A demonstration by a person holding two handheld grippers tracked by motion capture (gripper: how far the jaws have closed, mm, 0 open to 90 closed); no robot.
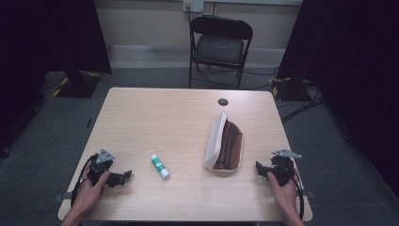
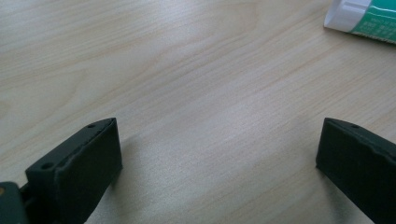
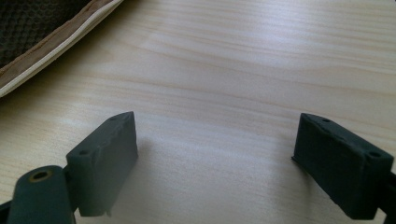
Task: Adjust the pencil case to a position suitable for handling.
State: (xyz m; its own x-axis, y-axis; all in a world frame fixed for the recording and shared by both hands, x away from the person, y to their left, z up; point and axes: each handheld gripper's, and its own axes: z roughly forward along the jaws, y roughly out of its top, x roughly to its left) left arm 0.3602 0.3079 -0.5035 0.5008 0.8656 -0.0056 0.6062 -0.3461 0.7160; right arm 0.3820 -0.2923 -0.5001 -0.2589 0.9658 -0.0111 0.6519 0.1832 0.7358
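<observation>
Both claws gape wide over bare wood, nothing between them: the left gripper (image 1: 123, 176) sits near-left on the table (image 1: 155, 117), the right gripper (image 1: 259, 168) near-right. The glue stick (image 1: 160, 166) lies just right of the left gripper, its green label's writing too blurred to read. The open pouch (image 1: 224, 143), white outside and brown inside, lies just left of the right gripper.

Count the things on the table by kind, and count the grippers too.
Glue stick: 1
Open pouch, cream outside and brown inside: 1
Grippers, both open and empty: 2, left gripper and right gripper
Total: 4
</observation>
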